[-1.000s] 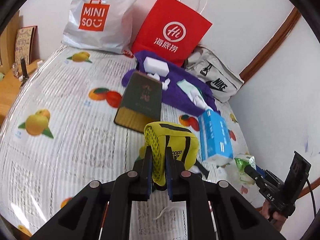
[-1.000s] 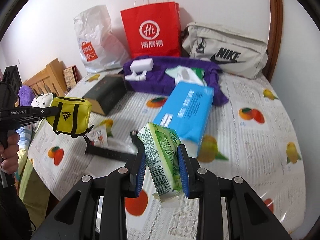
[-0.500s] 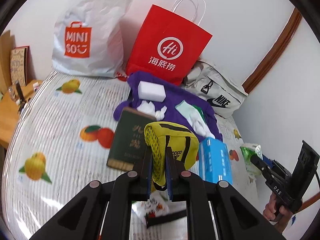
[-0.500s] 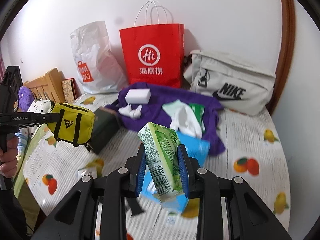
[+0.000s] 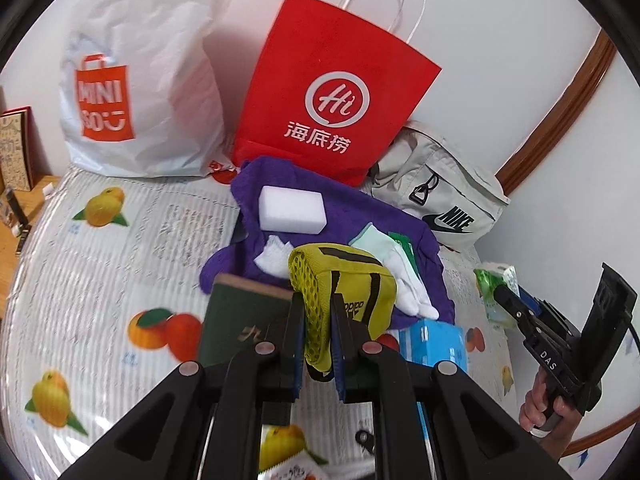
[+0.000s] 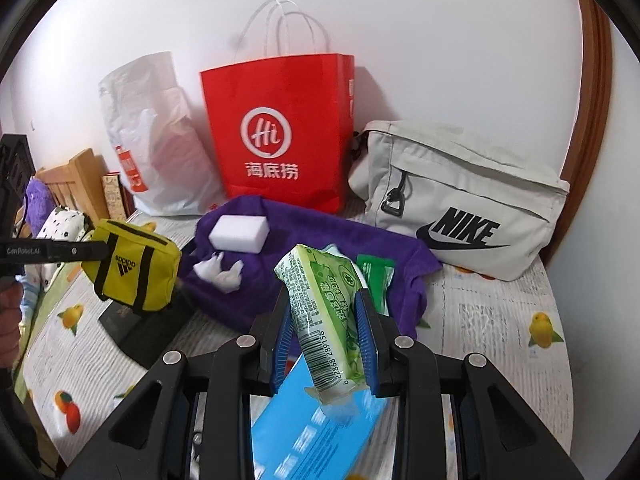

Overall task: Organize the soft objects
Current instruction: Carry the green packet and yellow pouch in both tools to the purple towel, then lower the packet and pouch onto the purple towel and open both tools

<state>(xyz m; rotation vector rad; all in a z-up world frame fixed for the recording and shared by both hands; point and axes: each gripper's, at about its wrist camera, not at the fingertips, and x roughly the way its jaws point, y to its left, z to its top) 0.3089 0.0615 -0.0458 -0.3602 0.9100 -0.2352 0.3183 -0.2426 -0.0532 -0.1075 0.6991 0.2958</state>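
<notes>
A red Haidilao paper bag (image 5: 336,96) and a white Miniso plastic bag (image 5: 140,92) stand against the wall; a dark green book (image 5: 240,316) lies on the fruit-print bedsheet (image 5: 80,248).

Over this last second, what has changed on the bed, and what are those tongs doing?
Both tongs have carried their loads toward the bags at the wall: the left tongs with the yellow pouch, the right tongs with the green tissue pack. The purple cloth and red bag now look nearer. Nothing was picked up or released; everything on the bed lies as before.
</notes>
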